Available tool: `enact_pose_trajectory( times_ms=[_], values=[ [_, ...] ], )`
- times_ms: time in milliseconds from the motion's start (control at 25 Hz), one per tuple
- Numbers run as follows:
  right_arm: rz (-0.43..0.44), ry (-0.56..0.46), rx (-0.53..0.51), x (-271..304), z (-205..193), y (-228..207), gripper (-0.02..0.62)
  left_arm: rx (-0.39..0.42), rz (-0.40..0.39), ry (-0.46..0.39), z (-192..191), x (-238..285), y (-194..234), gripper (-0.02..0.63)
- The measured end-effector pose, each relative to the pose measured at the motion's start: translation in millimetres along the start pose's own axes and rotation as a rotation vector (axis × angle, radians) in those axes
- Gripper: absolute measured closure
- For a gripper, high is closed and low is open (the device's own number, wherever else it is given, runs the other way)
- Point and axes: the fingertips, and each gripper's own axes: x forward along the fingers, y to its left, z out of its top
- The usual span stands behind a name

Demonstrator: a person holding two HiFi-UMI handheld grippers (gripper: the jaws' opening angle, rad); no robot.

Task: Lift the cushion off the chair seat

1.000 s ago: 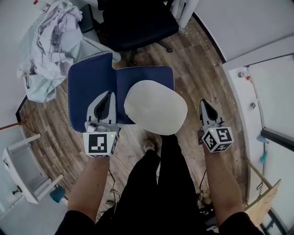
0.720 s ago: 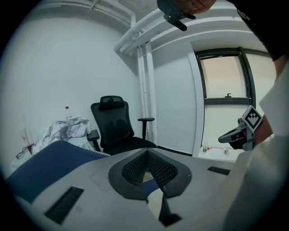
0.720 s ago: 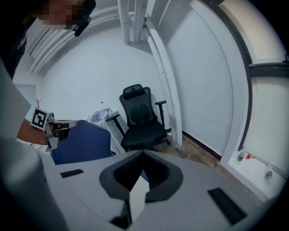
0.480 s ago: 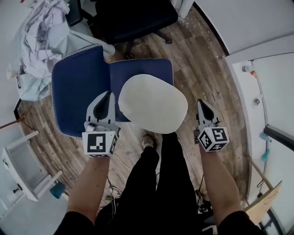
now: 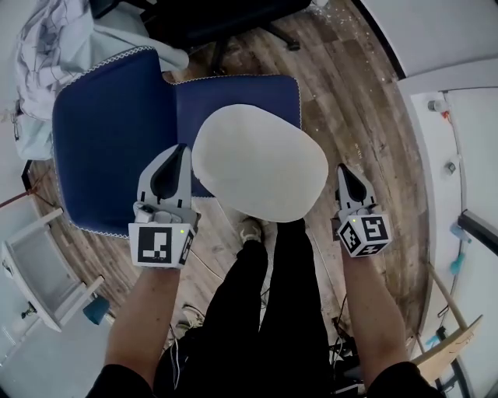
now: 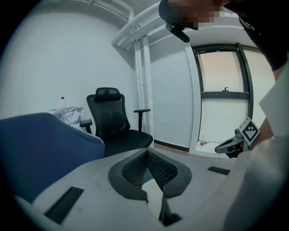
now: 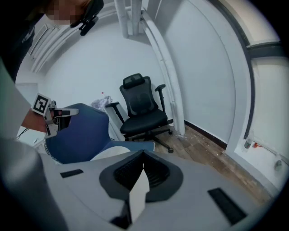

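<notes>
From my feed the white oval padded cushion sits dead centre in the head view. It lies on the seat of the blue fabric chair with white-stitched edging and overhangs the seat's front edge toward 6 o'clock, where the person's legs in black trousers stand. The chair's back rises at 9 o'clock from the cushion.

The left gripper is at 9 o'clock of the cushion, its tip over the blue fabric and just beside the cushion's rim (I cannot tell whether it touches). In the left gripper view its jaws meet at the tip and nothing is caught between them. The right gripper is at 3 o'clock of the cushion, clear of its edge and over the brown wooden plank floor. Its jaws are likewise pressed together and grip nothing; the cushion shows only beyond them, low and to the left in the right gripper view.

At 12 o'clock, past the blue chair, stands a black mesh office chair on a wheeled base. A heap of crumpled white cloth lies at 10 o'clock, and a small white frame stands at 8 o'clock.
</notes>
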Motion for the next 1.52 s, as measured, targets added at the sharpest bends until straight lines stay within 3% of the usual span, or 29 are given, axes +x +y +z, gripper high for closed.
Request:
enact_pose_trajectory(
  times_ms=[280, 560, 600, 720, 1040, 1520],
  values=[
    [0.041, 0.062, -0.03, 8.2, -49.9, -2.5, 0.583, -0.037, 0.0, 0.057, -51.0, 1.5, -22.6, 0.601],
    [0.098, 0.1, -0.001, 22.9, -81.3, -18.9, 0.578, -0.027, -0.012, 0.056, -63.8, 17.7, -33.0, 0.601],
    [0.108, 0.112, 0.008, 25.8, -87.7, -19.0, 0.562, -0.024, -0.009, 0.056, -64.9, 19.1, -32.7, 0.601],
    [0.134, 0.157, 0.064, 32.6, -106.6, -20.0, 0.366, -0.033, -0.002, 0.063, -66.5, 19.7, -34.1, 0.601],
    [0.166, 0.219, 0.208, 50.8, -138.6, -23.5, 0.222, -0.031, 0.01, 0.099, -85.9, 12.5, -32.4, 0.601],
    [0.217, 0.256, 0.319, 77.1, -159.6, -15.1, 0.198, -0.044, -0.007, 0.12, -96.9, 12.5, -39.0, 0.601]
  ],
)
